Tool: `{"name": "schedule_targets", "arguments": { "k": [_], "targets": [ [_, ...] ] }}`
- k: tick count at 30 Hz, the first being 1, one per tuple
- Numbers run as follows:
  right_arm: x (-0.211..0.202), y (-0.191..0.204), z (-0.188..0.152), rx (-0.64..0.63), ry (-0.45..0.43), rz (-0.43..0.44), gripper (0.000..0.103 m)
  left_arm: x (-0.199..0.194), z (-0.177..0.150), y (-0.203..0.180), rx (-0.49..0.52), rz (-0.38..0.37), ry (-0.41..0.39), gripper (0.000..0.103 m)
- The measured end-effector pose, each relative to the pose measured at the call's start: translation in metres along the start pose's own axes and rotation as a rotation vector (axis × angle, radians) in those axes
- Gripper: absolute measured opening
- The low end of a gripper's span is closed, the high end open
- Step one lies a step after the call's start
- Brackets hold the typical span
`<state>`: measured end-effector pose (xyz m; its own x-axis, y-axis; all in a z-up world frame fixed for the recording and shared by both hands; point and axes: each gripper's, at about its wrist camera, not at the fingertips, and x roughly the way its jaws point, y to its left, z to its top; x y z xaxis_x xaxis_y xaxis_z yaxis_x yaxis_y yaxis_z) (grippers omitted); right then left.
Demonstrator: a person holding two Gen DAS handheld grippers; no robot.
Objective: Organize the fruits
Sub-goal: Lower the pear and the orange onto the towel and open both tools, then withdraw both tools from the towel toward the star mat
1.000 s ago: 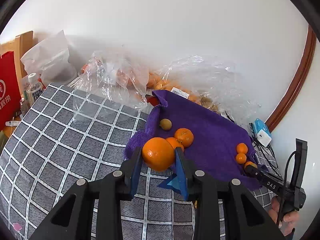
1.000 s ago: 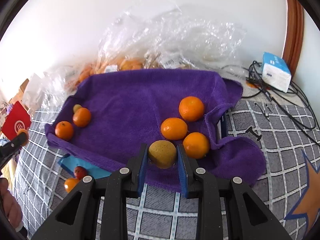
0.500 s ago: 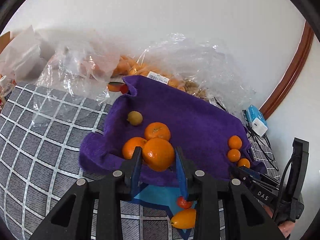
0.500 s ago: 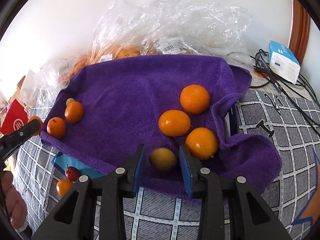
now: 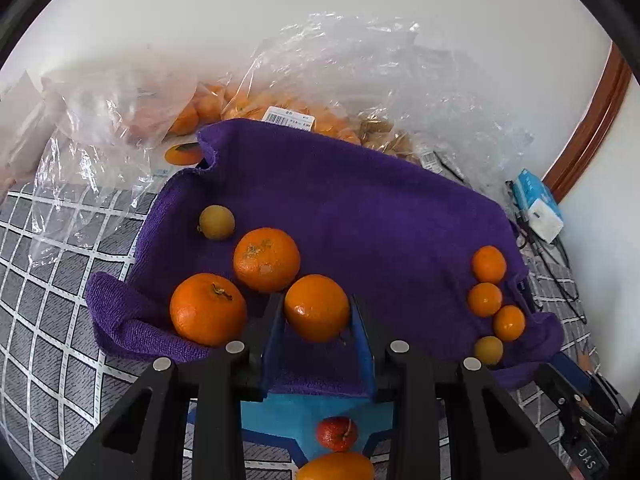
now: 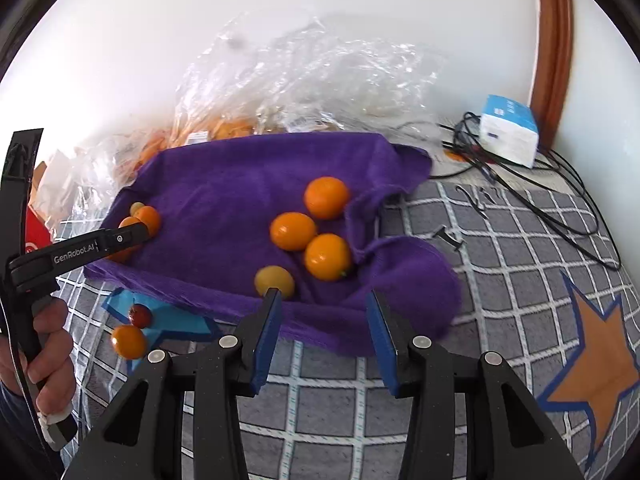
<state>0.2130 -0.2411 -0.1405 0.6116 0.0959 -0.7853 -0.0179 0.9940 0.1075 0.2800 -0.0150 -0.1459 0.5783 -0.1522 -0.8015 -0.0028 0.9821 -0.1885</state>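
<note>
Left gripper (image 5: 317,322): we see its jaws pinching an orange (image 5: 317,307), low centre of the frame, over the purple towel (image 5: 360,208).
Right gripper (image 6: 324,308): jaws opening, nothing between them; a yellow fruit (image 6: 274,281) lies on the towel, just beyond the left jaw's tip.
Other fruit: we count two oranges (image 5: 208,309) beside the held one, small ones at the towel's right edge.

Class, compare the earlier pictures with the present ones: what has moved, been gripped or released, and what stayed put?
The right claw released the yellow fruit onto the purple towel; its jaws are opening. The left claw carried its orange over the towel, beside two oranges. The three oranges by the yellow fruit stayed.
</note>
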Motion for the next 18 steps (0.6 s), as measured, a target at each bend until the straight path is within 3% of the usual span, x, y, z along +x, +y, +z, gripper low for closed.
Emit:
{"name": "schedule_targets", "arguments": {
  "k": [4,13,18],
  "targets": [
    [-0.003,-0.006,-0.005,-0.010,-0.004,-0.037,0.043,0.012,0.000,-0.003,0.025,0.080,0.034,0.031],
    [-0.007,-0.008,-0.013,0.004,0.017,-0.068,0.043,0.015,0.001,-0.007,0.068,0.105,0.048,0.032],
    [-0.013,-0.006,-0.020,0.010,0.028,-0.071,0.043,-0.003,0.000,-0.007,0.057,0.027,0.044,0.046]
  ]
}}
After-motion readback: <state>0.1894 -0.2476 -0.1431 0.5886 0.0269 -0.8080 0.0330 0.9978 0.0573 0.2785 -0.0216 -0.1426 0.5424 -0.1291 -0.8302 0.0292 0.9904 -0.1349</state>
